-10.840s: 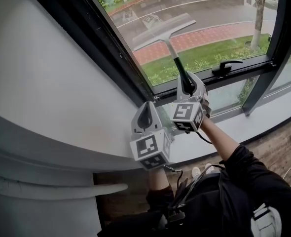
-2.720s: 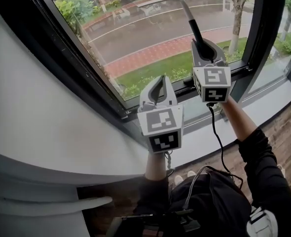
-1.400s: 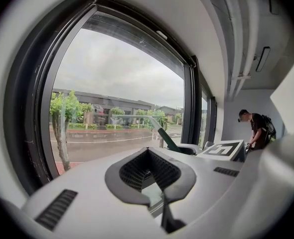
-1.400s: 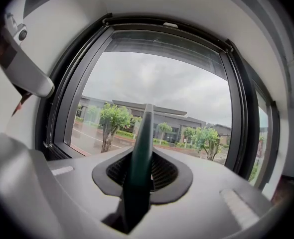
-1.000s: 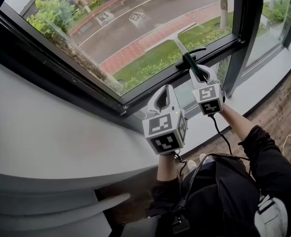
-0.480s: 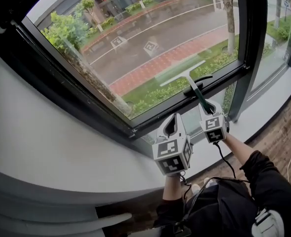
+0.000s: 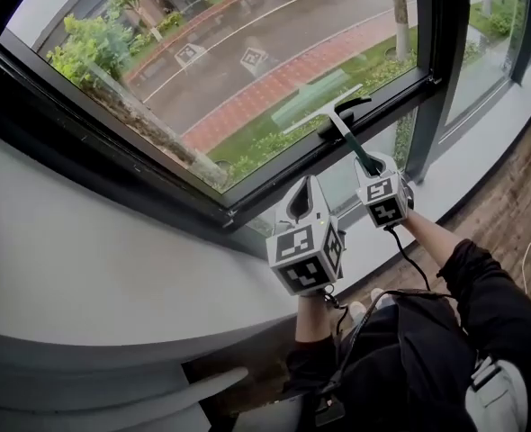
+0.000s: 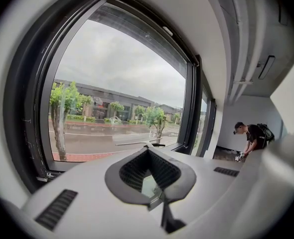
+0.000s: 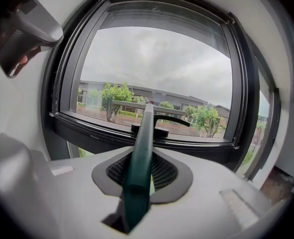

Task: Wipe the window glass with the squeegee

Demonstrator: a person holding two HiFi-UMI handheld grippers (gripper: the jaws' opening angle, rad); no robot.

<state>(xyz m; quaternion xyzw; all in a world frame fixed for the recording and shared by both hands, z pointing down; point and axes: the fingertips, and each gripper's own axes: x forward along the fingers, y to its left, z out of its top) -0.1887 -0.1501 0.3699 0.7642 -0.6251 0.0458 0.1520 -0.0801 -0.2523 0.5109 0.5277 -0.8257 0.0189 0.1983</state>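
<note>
Black sleeves reach up from the bottom of the head view, each hand holding a grey gripper that carries a cube with square markers. The left gripper is nearer and lower, in front of the white wall under the window. Its jaws are closed together with nothing between them. The right gripper is raised just beyond it and to its right, and its jaws are clamped on the dark green handle of the squeegee. The handle runs up and away from the jaws, passing just beside a black window handle on the lower frame. The squeegee's pale blade lies crosswise at the bottom of the window glass, just above the dark window frame. Whether the blade presses on the pane cannot be told. Through the glass are a strip of grass, a red-brick path, a wet road and green trees. In the left gripper view, another person bends over, far off along the wall.
</note>
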